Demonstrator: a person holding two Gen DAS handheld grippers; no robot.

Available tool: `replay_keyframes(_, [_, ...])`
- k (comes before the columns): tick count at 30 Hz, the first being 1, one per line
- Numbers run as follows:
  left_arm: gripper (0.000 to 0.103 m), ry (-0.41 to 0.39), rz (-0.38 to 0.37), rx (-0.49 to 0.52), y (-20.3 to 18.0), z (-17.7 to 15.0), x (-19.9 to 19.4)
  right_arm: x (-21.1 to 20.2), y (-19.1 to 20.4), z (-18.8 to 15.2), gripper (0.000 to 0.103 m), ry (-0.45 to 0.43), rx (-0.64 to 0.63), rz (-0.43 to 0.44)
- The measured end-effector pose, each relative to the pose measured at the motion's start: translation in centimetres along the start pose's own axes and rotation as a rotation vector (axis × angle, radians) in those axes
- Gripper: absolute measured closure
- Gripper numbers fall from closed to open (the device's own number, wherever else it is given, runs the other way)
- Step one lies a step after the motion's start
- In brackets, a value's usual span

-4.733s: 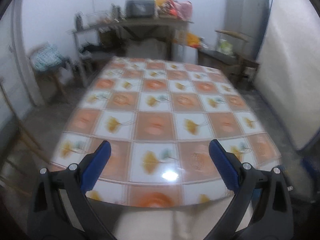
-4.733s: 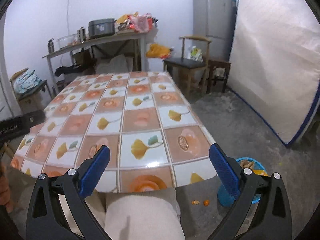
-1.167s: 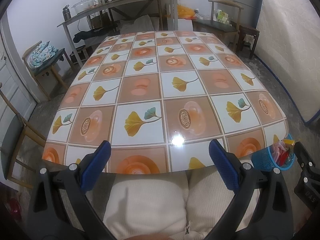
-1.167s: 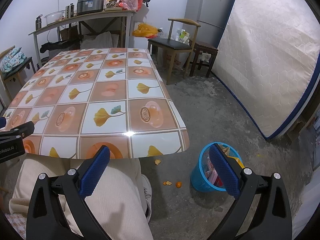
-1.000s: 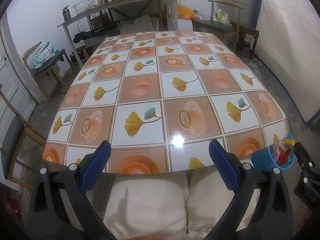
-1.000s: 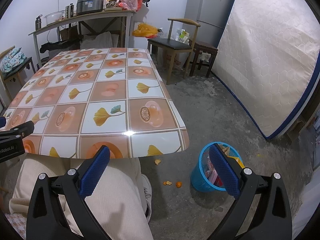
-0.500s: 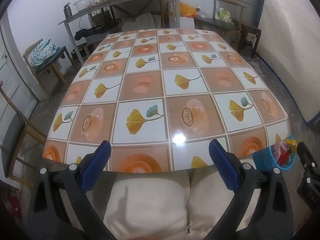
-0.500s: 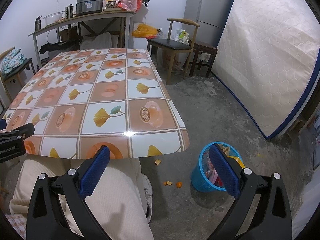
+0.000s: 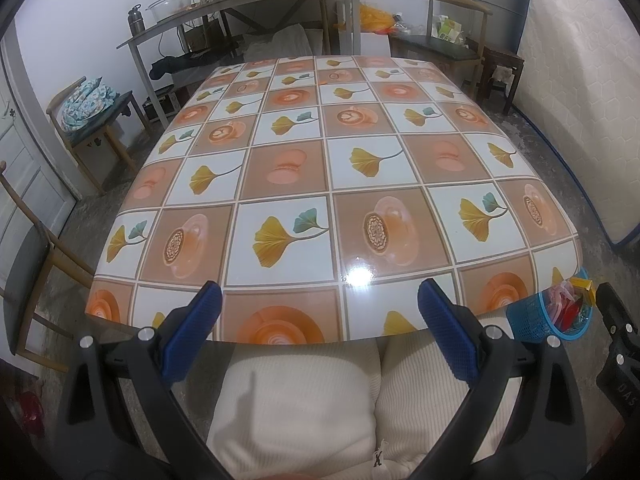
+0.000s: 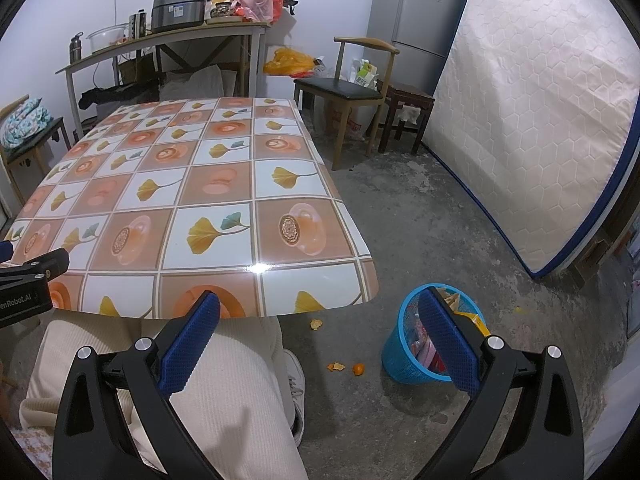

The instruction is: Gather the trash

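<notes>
A blue mesh trash basket (image 10: 404,350) holding wrappers stands on the concrete floor right of the table; the left wrist view shows it too (image 9: 532,322). Orange peel scraps (image 10: 336,366) and a small orange piece (image 10: 358,368) lie on the floor left of the basket, with another scrap (image 10: 317,324) under the table edge. My right gripper (image 10: 319,338) hangs open above a person's leg, its right pad in front of the basket. My left gripper (image 9: 319,334) is open at the table's near edge, holding nothing. The tablecloth (image 9: 328,176) with its tile pattern carries no objects.
A person's cream trousers (image 9: 304,404) fill the space below the table edge. A mattress (image 10: 532,120) leans on the right wall beside a fridge (image 10: 416,12). Chairs (image 10: 348,92) and a cluttered bench (image 10: 168,40) stand behind the table. Another chair (image 9: 24,264) sits at left.
Over several seconds both grippers rose and drew back, bringing the basket into view. In the last second the left view tilted slightly; the grippers stayed open.
</notes>
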State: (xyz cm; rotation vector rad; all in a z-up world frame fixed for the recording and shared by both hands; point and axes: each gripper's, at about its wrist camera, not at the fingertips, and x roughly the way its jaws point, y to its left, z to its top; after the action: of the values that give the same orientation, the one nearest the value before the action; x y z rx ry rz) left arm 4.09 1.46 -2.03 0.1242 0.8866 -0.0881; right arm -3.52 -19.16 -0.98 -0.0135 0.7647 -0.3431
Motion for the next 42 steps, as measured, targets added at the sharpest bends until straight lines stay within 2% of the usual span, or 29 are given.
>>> replay_keyframes(42, [0.009, 0.004, 0.001, -0.001, 0.23, 0.09, 0.17, -0.19, 0.19, 0.29, 0.006, -0.005, -0.003, 0.000])
